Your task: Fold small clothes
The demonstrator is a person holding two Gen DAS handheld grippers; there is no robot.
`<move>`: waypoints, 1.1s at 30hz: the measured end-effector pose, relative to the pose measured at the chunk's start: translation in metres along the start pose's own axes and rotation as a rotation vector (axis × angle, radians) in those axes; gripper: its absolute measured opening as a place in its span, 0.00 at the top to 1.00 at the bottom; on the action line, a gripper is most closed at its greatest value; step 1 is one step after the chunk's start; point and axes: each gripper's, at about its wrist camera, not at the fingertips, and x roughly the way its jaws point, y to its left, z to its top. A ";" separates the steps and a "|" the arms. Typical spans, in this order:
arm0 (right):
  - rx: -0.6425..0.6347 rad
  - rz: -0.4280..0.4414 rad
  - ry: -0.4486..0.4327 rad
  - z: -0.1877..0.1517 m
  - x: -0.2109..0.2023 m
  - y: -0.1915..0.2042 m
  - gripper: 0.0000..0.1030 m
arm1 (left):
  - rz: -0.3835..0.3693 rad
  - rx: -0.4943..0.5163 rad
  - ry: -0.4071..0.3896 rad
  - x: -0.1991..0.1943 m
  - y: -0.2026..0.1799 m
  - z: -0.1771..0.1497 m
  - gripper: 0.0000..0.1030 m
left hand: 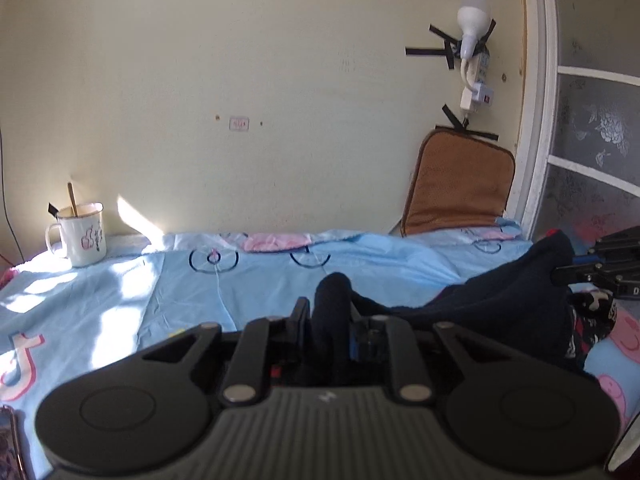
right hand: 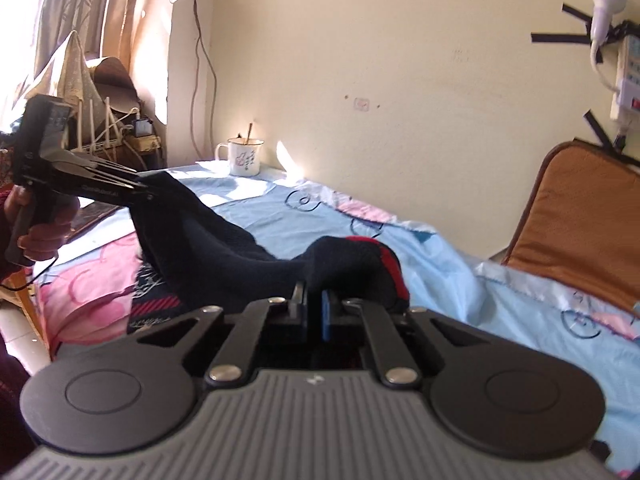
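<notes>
A dark navy sock with a red toe patch (right hand: 248, 256) is stretched between both grippers above the blue bed sheet (right hand: 460, 280). My right gripper (right hand: 314, 300) is shut on the red-trimmed end. My left gripper (left hand: 326, 312) is shut on the other end, which bunches up between its fingers; the sock (left hand: 500, 296) runs away to the right. The left gripper also shows in the right wrist view (right hand: 150, 188), held by a hand. The right gripper shows at the right edge of the left wrist view (left hand: 560, 276).
A white enamel mug (left hand: 82, 236) with a spoon stands on the sheet by the wall. A brown cushion (left hand: 460, 184) leans in the corner. A dark patterned garment (right hand: 160, 300) lies under the sock. A phone (left hand: 8, 440) lies at the lower left.
</notes>
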 end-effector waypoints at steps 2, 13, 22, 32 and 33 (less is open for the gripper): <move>-0.040 -0.103 -0.038 0.015 0.005 -0.004 0.96 | 0.015 -0.004 -0.073 -0.004 -0.001 0.020 0.85; 0.436 -0.210 -0.125 0.090 0.087 -0.123 0.95 | 0.360 0.106 -0.057 0.158 -0.010 0.115 0.83; 0.369 -0.038 0.226 0.022 0.151 -0.122 0.20 | 0.285 -0.047 0.175 0.169 0.038 0.068 0.25; 0.502 0.249 0.498 -0.004 0.197 -0.087 0.57 | 0.078 -0.061 0.352 0.159 0.032 0.017 0.63; 0.443 0.211 0.474 0.003 0.192 -0.079 0.63 | 0.078 -0.045 0.345 0.157 0.026 0.015 0.76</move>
